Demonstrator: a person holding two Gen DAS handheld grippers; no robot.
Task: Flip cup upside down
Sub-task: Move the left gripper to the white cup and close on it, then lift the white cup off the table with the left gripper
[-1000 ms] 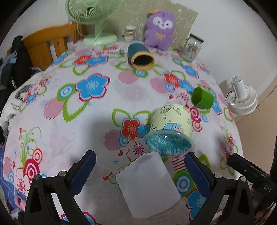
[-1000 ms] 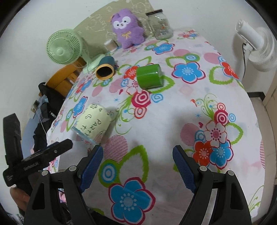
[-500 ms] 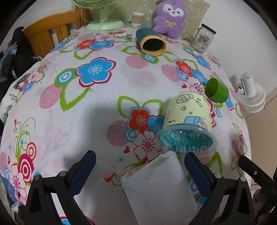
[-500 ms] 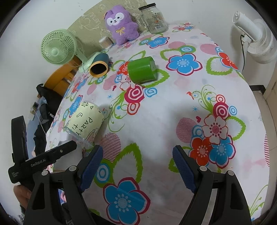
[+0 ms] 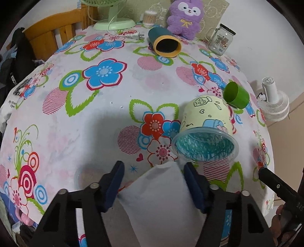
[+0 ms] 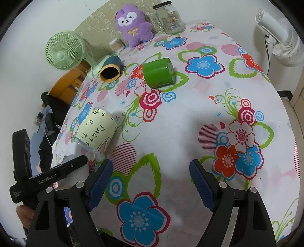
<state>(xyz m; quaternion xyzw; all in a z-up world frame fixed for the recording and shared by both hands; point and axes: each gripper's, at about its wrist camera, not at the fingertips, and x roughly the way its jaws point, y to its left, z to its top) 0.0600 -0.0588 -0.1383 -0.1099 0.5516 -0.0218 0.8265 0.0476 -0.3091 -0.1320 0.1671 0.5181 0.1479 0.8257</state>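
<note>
A white paper cup [image 5: 161, 199] lies on its side at the table's near edge, between the blue pads of my left gripper [image 5: 153, 187], which has closed on it. A pale yellow "party" cup [image 5: 206, 129] with a clear rim lies on its side just right of it; it also shows in the right wrist view [image 6: 96, 132]. A green cup [image 5: 236, 97] lies on its side beyond it, also in the right wrist view [image 6: 158, 73]. A teal cup with a yellow rim [image 5: 165, 44] lies on its side at the back. My right gripper [image 6: 151, 180] is open and empty above the tablecloth.
A purple plush toy [image 5: 185, 16], a glass jar [image 5: 221, 40] and a green desk fan [image 6: 64, 50] stand at the back of the floral tablecloth [image 5: 95, 106]. A white fan [image 6: 281, 41] stands off the table's right. A wooden chair [image 5: 51, 36] is at the left.
My left gripper's jaws have closed from wide open onto the white paper cup, and the gripper has moved forward over the table. My right gripper stays open and has hardly shifted.
</note>
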